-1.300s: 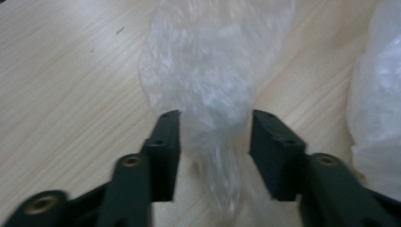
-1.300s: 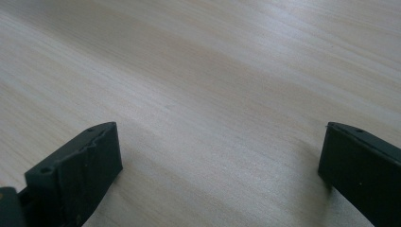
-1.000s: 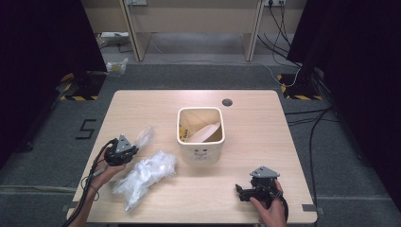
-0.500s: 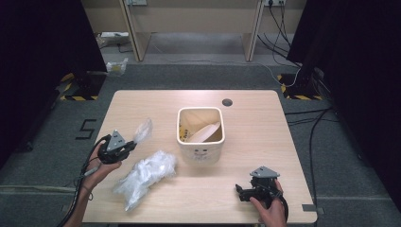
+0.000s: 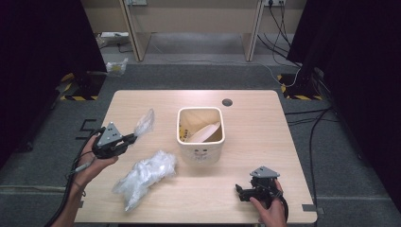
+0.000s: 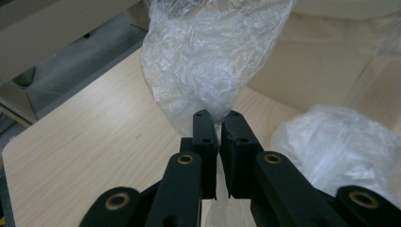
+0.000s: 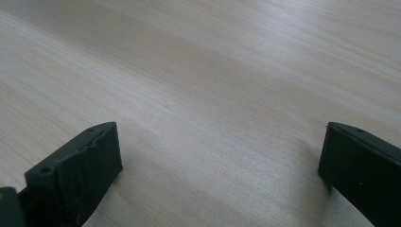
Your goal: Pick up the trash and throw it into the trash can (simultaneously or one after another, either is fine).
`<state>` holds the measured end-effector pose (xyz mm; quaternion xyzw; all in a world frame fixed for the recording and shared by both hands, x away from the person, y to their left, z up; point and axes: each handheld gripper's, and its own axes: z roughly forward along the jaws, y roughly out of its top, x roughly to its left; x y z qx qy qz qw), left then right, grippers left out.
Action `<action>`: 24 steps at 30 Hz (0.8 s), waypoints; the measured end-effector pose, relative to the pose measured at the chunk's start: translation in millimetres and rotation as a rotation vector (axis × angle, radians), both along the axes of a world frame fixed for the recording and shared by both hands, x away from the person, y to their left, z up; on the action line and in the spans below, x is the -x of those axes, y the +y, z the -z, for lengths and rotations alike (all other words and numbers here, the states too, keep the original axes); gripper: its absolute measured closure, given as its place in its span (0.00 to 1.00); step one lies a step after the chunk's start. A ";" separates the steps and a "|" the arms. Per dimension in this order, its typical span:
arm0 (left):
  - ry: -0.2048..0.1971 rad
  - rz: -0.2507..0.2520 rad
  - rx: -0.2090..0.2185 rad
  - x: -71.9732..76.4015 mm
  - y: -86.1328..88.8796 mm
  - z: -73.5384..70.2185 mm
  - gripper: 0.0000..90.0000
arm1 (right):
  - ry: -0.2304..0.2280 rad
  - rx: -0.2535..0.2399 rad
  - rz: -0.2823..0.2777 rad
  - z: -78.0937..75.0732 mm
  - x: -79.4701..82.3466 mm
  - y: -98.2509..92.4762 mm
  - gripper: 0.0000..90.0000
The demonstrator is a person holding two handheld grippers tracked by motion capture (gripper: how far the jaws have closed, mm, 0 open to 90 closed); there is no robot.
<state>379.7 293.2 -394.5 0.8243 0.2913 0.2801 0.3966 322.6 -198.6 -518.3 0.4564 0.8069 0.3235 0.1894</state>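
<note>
**Left gripper lifting one plastic bag beside the bin**

The left gripper (image 5: 124, 140) is clenched on a thin clear bag (image 5: 144, 124). In the left gripper view the jaws stand almost together, with a gathered fold of the bag (image 6: 213, 52) pinched between the pads; the rest of the film billows beyond the tips. Pinching a fold is the likely reason for the narrow grip: loose film offers no firm edge. The bag is held clear of the worktop (image 5: 265, 118), at its left side, just left of the bin (image 5: 200, 135), which probably places it for a drop into the opening.

The right gripper (image 5: 242, 191) is released. Its jaws stand wide apart over bare wood in the right gripper view, at the near right of the worktop, well apart from the work and apparently parked.

Count:
- Bags: two. One held; one crumpled heap (image 5: 144, 175) lying near left, in front of the bin.
- Bins: one, cream, holding a pale sheet whose nature cannot be told.
- Grippers: two.
</note>
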 end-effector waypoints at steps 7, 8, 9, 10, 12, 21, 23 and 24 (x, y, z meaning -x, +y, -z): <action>-0.018 0.035 -0.002 -0.7 -11.6 -18.4 0.93 | -0.001 0.001 -0.001 0.0 0.0 -0.1 0.00; -0.020 0.039 -0.002 -1.0 -13.4 -20.3 0.93 | 0.000 0.000 0.000 0.0 0.0 0.0 0.00; -0.022 0.045 -0.003 -1.3 -15.3 -22.0 0.93 | 0.000 0.000 0.000 0.0 0.0 0.0 0.00; -0.023 0.048 -0.004 -1.4 -16.8 -23.2 0.93 | 0.000 0.000 0.000 0.0 0.0 0.0 0.00; -0.026 0.062 -0.002 -1.9 -21.5 -26.9 0.93 | -0.001 0.000 -0.001 0.0 0.0 -0.1 0.00; -0.051 0.123 -0.002 -4.3 -47.1 -44.0 0.93 | 0.000 0.000 0.000 0.0 0.0 0.0 0.00; -0.053 0.139 0.000 -5.2 -54.6 -45.9 0.93 | 0.002 -0.002 0.001 -0.1 0.1 0.1 0.00; -0.054 0.145 0.001 -5.7 -57.5 -46.4 0.93 | 0.002 -0.002 0.001 -0.1 0.1 0.1 0.00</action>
